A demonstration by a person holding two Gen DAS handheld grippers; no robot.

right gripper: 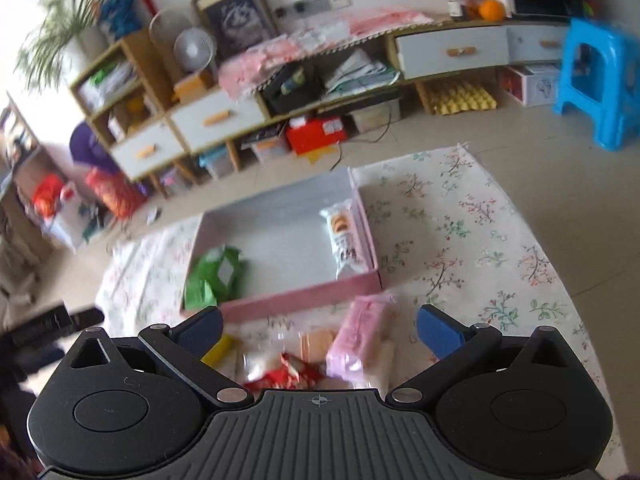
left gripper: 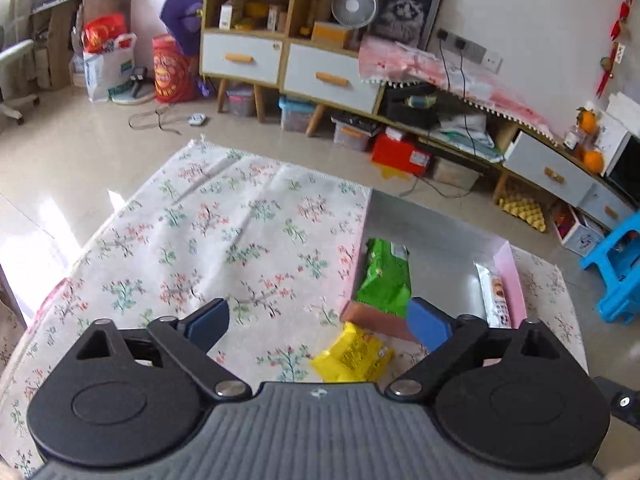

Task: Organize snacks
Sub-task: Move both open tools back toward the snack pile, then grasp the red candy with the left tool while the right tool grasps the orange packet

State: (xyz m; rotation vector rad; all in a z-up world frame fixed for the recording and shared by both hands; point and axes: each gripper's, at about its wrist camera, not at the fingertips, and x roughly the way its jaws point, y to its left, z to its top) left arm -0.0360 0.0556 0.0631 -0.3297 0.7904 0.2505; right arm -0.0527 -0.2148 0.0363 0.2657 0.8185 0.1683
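Two hand-held grippers above a table covered with a floral tablecloth (left gripper: pixel 208 216). The left gripper (left gripper: pixel 320 324) has its blue pads spread wide with nothing between them; the right gripper (right gripper: pixel 320 330) is likewise spread wide and empty.

The pink-walled box (right gripper: pixel 304 296), grey inside, holds two snacks already: a green packet (right gripper: pixel 216 276) against its left wall and a white biscuit packet (right gripper: pixel 346 240) along its right wall, both with their long axes running front to back.

Loose snacks remain on the cloth in front of the box's near wall. In the right wrist view a pink packet (right gripper: pixel 360 344) lies just ahead of the right gripper, between the pad lines and slightly right of centre, its long axis pointing roughly toward the box and slightly tilted. Beside it on the left lie a red wrapper (right gripper: pixel 284 374) and, nearer the left pad, a yellow packet (right gripper: pixel 218 350), partly hidden.

In the left wrist view that yellow packet (left gripper: pixel 352 354) lies directly below and ahead of the left gripper, right of centre, close to the box's near corner.

Judgement: each hand has one snack nearest to it, the yellow packet for the left, the pink packet for the right. The right gripper would close across the pink packet's short width.
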